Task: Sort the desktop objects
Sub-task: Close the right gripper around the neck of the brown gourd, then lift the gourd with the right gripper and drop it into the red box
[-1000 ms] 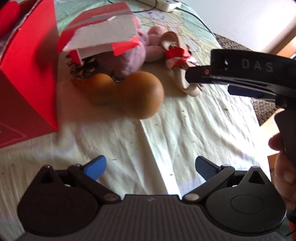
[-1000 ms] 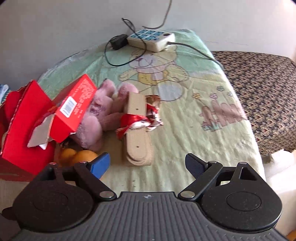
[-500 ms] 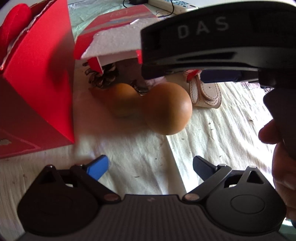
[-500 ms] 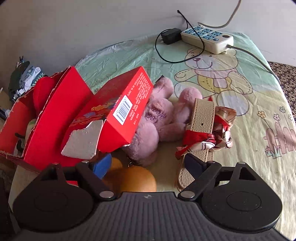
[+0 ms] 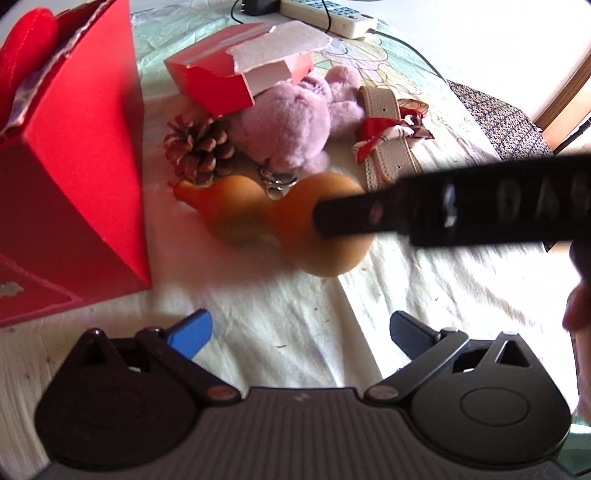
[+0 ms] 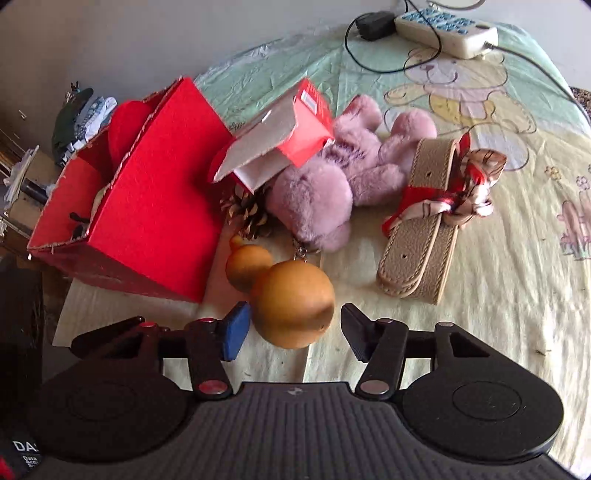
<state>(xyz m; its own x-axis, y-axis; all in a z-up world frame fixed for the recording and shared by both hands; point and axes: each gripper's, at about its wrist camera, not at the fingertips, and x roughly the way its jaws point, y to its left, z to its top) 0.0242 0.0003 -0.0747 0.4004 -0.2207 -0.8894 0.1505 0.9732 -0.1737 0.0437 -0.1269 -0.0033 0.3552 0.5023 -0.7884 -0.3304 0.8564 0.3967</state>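
Note:
An orange gourd point(image 6: 288, 299) lies on the cloth, and it also shows in the left wrist view point(image 5: 258, 218). My right gripper point(image 6: 291, 326) is open, its fingers either side of the gourd's big end, not closed on it. It crosses the left wrist view as a black bar point(image 5: 443, 214). My left gripper point(image 5: 299, 332) is open and empty, well short of the gourd. Behind the gourd lie a pine cone point(image 5: 197, 147), a purple plush toy point(image 6: 332, 184), a small torn red box point(image 6: 288, 144) and a beige belt with a red scarf point(image 6: 424, 229).
A large open red box point(image 6: 147, 214) stands left of the gourd, with red items inside. A power strip point(image 6: 447, 26) with cables lies at the table's far edge. The table edge falls away to the right in the left wrist view.
My right gripper has moved left and down until its open fingers flank the gourd's big end. My left gripper has shifted slightly; the pine cone and plush are now uncovered in its view.

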